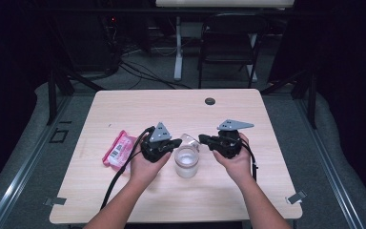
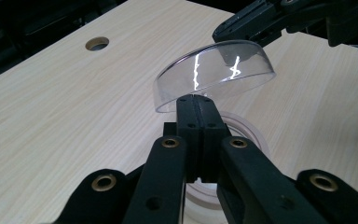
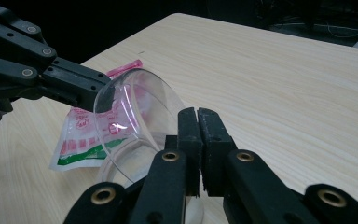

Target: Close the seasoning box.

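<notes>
A clear dome lid (image 1: 189, 139) hangs tilted just above a clear round cup (image 1: 187, 162) at the table's middle. My left gripper (image 1: 178, 142) is shut on the lid's near rim; in the left gripper view its closed tips (image 2: 196, 100) meet the lid (image 2: 214, 70) over the cup's rim (image 2: 247, 130). My right gripper (image 1: 202, 138) is shut too, facing it across the cup. In the right gripper view its tips (image 3: 198, 112) rest beside the lid's edge (image 3: 135, 112), with no plastic seen between them. The left gripper (image 3: 100, 91) pinches the opposite rim.
A pink and white packet (image 1: 119, 149) lies flat on the wooden table (image 1: 138, 109), left of my left hand. A round cable hole (image 1: 210, 101) sits near the far edge. A dark chair (image 1: 228, 38) stands beyond the table.
</notes>
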Motion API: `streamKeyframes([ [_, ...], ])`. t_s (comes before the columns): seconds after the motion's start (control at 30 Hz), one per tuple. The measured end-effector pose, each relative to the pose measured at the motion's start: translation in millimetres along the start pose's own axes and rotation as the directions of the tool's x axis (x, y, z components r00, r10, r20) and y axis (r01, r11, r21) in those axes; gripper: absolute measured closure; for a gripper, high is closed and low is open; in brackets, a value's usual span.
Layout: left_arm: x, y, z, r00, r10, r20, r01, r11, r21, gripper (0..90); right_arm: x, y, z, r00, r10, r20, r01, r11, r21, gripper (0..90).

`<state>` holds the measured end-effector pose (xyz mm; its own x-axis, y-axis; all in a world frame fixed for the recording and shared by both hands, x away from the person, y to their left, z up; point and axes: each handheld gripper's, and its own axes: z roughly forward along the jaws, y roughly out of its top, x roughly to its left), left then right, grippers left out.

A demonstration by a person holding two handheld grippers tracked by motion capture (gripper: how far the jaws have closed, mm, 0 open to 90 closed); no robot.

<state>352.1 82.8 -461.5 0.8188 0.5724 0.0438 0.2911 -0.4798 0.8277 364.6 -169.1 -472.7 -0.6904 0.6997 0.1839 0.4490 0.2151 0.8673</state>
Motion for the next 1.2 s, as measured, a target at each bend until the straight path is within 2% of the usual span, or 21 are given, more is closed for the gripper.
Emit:
streamKeyframes([
  [0.47,-1.2,-8.7,0.9,1.0,0.0,0.005,-0.001,0.9998,0.022,90.0,1.9,0.5,-0.4,1.0,-0.003,-0.003,0.003,1.0,-0.002,87.6],
  [1.2,-6.7,-32.7,6.3,0.9991,-0.027,0.033,0.026,0.9985,0.049,90.0,-2.8,0.3,-3.1,0.9999,0.007,0.007,-0.007,1.0,-0.016,86.4],
])
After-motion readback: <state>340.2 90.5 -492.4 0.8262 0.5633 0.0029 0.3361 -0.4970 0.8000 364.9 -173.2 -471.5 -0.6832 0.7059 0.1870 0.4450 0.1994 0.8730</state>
